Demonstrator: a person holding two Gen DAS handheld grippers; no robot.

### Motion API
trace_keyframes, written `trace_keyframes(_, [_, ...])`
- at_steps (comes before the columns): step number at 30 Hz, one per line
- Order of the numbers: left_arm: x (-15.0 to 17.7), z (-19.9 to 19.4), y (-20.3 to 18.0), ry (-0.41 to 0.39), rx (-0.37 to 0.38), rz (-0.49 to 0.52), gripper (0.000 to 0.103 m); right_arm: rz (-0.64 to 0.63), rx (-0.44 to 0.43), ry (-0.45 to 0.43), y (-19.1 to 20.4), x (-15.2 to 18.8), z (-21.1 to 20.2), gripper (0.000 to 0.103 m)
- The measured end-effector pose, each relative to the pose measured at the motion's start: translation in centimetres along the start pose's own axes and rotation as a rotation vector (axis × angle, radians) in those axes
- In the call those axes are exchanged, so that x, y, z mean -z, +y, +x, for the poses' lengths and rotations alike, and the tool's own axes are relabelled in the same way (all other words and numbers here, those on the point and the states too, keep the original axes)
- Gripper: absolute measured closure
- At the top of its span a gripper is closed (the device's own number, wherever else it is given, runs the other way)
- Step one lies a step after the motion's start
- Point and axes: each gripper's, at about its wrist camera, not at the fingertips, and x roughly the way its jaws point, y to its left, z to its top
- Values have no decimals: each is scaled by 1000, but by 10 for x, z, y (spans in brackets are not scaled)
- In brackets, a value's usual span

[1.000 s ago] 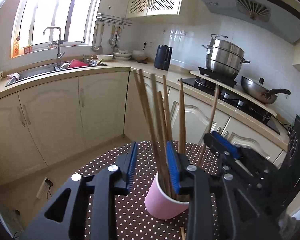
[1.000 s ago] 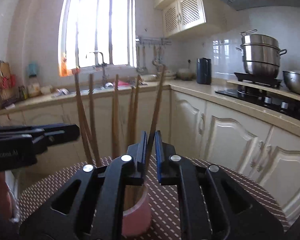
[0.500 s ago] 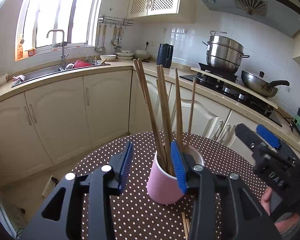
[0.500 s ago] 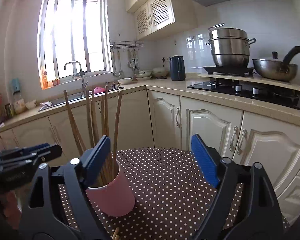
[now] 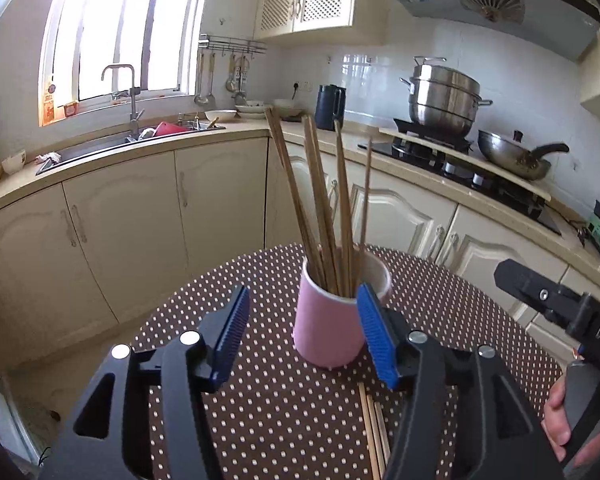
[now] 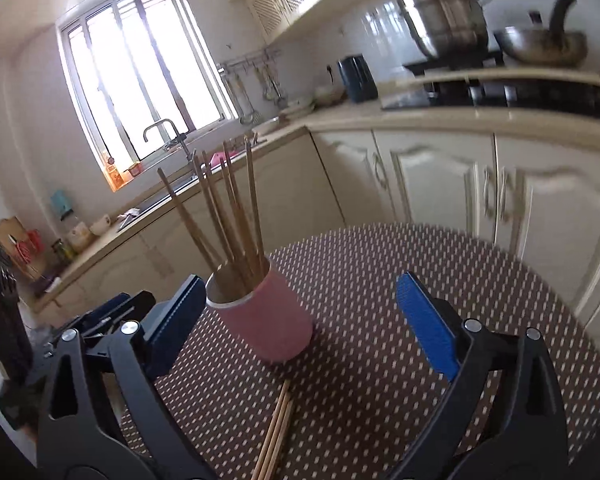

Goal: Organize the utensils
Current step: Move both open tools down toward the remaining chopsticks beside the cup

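A pink cup (image 5: 327,327) stands on the round dotted table (image 5: 260,420) and holds several wooden chopsticks (image 5: 320,208) upright. It also shows in the right wrist view (image 6: 270,320) with the chopsticks (image 6: 228,216). More chopsticks (image 5: 374,432) lie flat on the table in front of the cup, and they show in the right wrist view (image 6: 278,432) too. My left gripper (image 5: 304,336) is open and empty, just short of the cup. My right gripper (image 6: 304,328) is open wide and empty, behind the cup. The right gripper's body shows at the right edge of the left wrist view (image 5: 560,312).
Cream kitchen cabinets (image 5: 120,232) and a counter curve around behind the table. A sink with a tap (image 5: 128,100) is at the back left, a steel pot (image 5: 444,96) and pan (image 5: 512,156) on the stove at the right.
The right gripper let go of a chopstick into the cup, opened wide and drew back. Both grippers pulled back from the cup, so the loose chopsticks on the table came into view.
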Motion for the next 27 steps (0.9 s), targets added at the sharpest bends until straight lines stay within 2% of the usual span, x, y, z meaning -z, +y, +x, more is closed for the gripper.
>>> trace_keyframes(6, [26, 0, -6, 44, -2, 8, 43, -3, 72, 32, -8, 19, -4, 9])
trace_keyframes(16, [70, 12, 3, 149, 1, -19, 39, -52, 157, 210, -6, 66, 10, 9])
trace_keyframes(20, [88, 13, 9, 184, -6, -14, 39, -116, 174, 283, 5, 88, 19, 9])
trace_keyframes(27, [106, 9, 18, 208, -11, 2, 39, -142, 186, 346, 14, 111, 29, 9])
